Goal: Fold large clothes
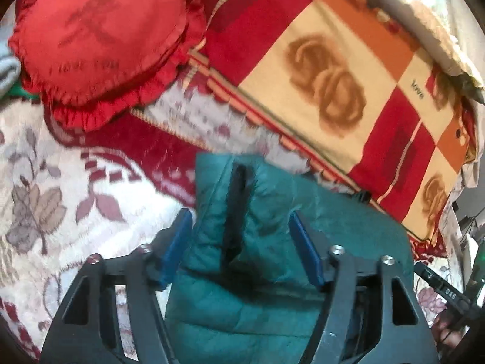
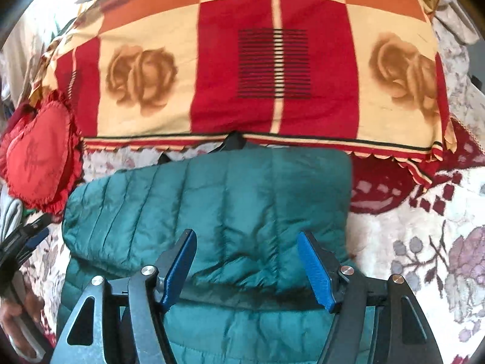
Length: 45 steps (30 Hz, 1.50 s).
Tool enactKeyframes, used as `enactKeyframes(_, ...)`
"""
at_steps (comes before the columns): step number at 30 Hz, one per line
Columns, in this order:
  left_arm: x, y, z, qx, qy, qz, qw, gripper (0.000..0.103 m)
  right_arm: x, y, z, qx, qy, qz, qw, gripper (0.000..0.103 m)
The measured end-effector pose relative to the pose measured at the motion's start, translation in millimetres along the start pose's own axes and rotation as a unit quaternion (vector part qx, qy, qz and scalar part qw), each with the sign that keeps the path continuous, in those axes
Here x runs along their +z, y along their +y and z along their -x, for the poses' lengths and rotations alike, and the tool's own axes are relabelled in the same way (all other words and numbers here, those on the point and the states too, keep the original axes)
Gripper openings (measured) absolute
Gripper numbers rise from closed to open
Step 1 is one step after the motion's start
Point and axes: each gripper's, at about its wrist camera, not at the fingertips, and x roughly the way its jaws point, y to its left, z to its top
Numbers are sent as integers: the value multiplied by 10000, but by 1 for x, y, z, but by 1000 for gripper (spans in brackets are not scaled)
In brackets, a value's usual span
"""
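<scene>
A teal quilted jacket (image 2: pixel 212 200) lies folded over on the floral bedspread (image 2: pixel 424 242), its upper layer doubled across the lower one. My right gripper (image 2: pixel 247 268) is open just above the fold's near edge, and its blue pads are clear of the fabric. In the left wrist view, the jacket's end (image 1: pixel 272 212) with its dark zipper strip (image 1: pixel 235 212) rises between the blue pads of my left gripper (image 1: pixel 241 242). That gripper is open, with the fabric loose between its fingers. The left gripper also shows at the left edge of the right wrist view (image 2: pixel 27 242).
A red frilled heart cushion (image 1: pixel 97 39) lies at the far left of the jacket. A red, cream and orange checked blanket (image 2: pixel 242 75) with rose prints lies right behind the jacket. A person's hand (image 2: pixel 18 312) holds the left tool.
</scene>
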Motion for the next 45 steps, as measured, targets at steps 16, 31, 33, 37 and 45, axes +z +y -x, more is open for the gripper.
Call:
enactKeyframes(16, -12, -36, -90, 892, 519, -823, 9912, 70, 28, -7, -88, -603, 230, 103, 9979, 67)
enactKeyframes(31, -18, -38, -107, 921, 606, -1029, 9886, 83, 15, 8, -42, -225, -162, 101, 9996, 68)
enactKeyframes(33, -18, -38, -107, 924, 589, -1036, 9886, 83, 7, 21, -42, -90, -161, 263, 9995, 68)
enactKeyframes(37, -19, -37, -107, 870, 610, -986, 9894, 83, -13, 47, -67, -227, 91, 773, 9967, 68)
enactKeyframes(45, -22, -29, -108, 635, 625, -814, 9927, 85, -20, 38, -70, -209, 297, 801, 9961, 69)
